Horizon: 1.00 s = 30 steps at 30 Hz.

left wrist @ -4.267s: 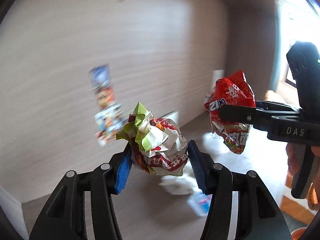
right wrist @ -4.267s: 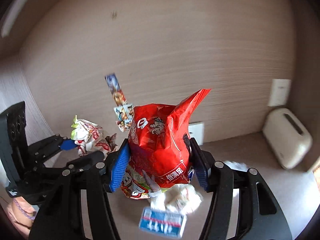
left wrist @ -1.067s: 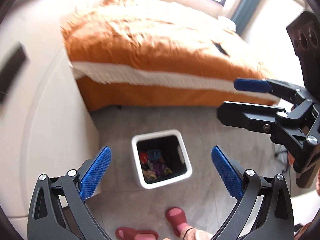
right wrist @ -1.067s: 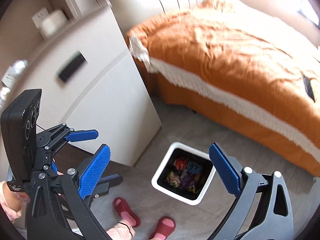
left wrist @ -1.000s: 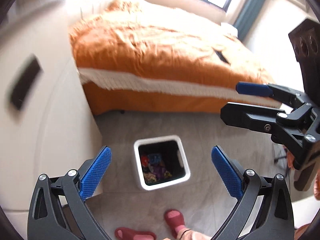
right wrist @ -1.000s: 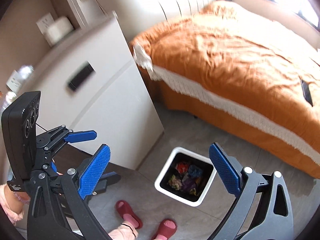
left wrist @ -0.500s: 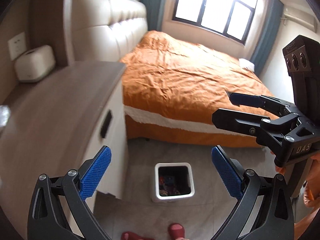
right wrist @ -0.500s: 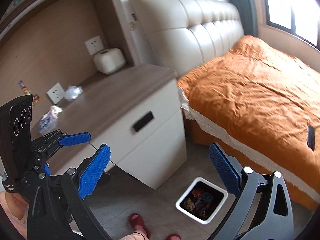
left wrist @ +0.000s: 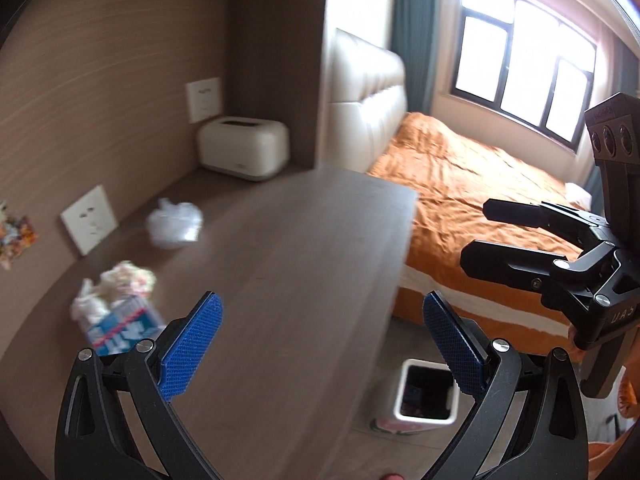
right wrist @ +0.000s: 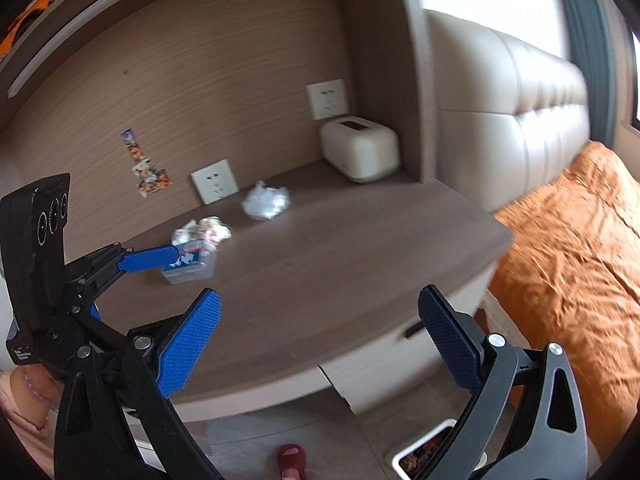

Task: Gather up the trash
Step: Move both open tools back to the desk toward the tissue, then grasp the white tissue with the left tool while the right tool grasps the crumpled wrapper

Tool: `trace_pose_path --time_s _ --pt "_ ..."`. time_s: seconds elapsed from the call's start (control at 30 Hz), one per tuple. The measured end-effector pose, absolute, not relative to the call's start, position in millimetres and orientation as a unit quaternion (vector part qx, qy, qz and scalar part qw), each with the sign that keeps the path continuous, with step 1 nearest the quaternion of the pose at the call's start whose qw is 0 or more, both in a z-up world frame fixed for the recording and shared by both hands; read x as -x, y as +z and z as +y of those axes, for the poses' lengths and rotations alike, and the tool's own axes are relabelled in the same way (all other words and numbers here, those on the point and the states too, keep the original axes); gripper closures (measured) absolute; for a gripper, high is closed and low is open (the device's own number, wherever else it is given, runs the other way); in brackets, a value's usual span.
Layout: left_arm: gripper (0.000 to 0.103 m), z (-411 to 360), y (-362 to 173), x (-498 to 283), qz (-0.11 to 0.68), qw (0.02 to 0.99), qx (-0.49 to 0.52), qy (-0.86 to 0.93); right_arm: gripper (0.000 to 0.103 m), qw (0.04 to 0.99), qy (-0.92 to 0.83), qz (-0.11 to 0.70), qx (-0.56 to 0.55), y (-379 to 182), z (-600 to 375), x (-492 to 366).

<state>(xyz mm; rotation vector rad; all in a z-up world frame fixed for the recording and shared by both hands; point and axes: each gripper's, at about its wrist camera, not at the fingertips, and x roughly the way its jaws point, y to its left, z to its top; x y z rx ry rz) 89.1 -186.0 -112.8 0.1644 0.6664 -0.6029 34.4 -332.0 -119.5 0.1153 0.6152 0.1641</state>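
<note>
My left gripper (left wrist: 320,332) is open and empty above the front of the brown nightstand top (left wrist: 304,264). My right gripper (right wrist: 320,332) is open and empty above the nightstand's front edge. On the top lie a crumpled white wad (left wrist: 175,223), also in the right wrist view (right wrist: 266,202), a crumpled paper lump (right wrist: 204,230) and a blue-and-white plastic packet (left wrist: 120,328), seen too in the right wrist view (right wrist: 190,268). The white trash bin (left wrist: 426,398) with wrappers inside stands on the floor below; its corner shows in the right wrist view (right wrist: 424,454).
A cream tissue box (left wrist: 243,147) sits at the back corner of the nightstand. Wall sockets (right wrist: 214,181) and stickers (right wrist: 146,168) are on the wood panel. An orange bed (left wrist: 472,184) with padded headboard (right wrist: 512,120) lies to the right. A red slipper (right wrist: 291,458) is on the floor.
Both grippers swung up from the bin toward the nightstand top, staying open. About four seconds ago each was shut on a snack wrapper; both are empty now.
</note>
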Motion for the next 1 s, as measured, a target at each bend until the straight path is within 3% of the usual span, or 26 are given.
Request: trace_pose_path --time_s 0.43,1.0 --pt "0.005 -57 -109 -135 0.324 0.929 -0.042 -0.176 0.005 0.935 0.177 0.307 -0.007 -115 -227 -128" --pt "0.005 28 -161 -253 0.386 0.914 0.002 -0.123 0.005 0.909 0.186 0.373 -0.013 -179 -145 -248"
